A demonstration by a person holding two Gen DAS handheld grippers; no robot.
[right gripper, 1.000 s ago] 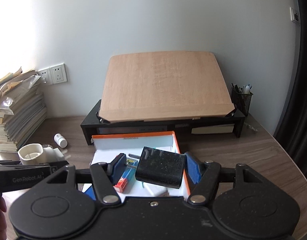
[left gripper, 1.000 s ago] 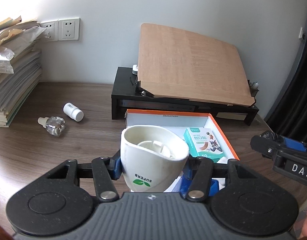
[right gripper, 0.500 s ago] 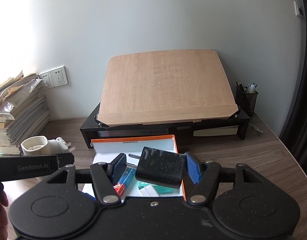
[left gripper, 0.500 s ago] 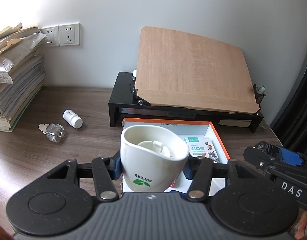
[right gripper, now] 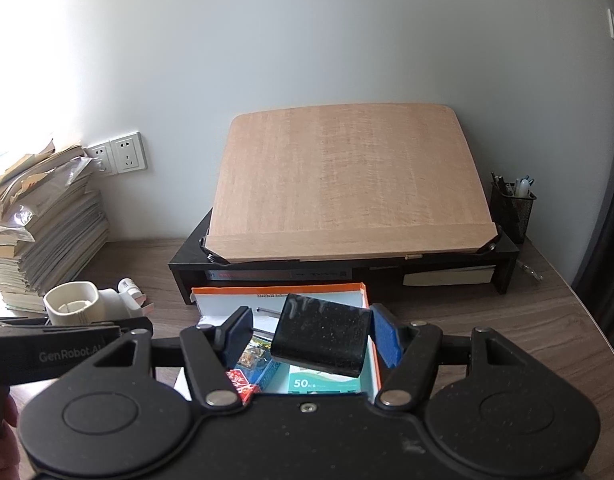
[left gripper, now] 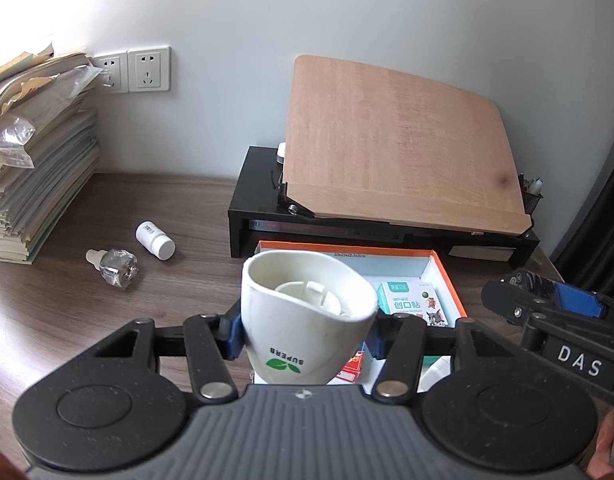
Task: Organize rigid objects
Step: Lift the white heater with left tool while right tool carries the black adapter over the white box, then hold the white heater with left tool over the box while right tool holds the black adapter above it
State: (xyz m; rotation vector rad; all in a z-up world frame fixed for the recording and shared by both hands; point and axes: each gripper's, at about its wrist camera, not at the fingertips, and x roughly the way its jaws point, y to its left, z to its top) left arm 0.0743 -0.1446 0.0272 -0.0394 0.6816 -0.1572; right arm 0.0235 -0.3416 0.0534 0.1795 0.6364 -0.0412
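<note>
My left gripper is shut on a white plastic cup with a green leaf logo and holds it above the near left corner of an orange-rimmed white box. My right gripper is shut on a tilted black block over the same box. In the box lie a plaster carton, a teal carton and a red packet. The cup shows at the left of the right wrist view.
On the wooden desk left of the box lie a white pill bottle and a clear glass bottle. A tall paper pile stands far left. A black stand with a slanted wooden board is behind the box, and a pen holder at its right.
Both grips are unchanged. The box, stand and board sit a little lower in both views than a second ago. The right gripper's finger has edged leftward in the left wrist view.
</note>
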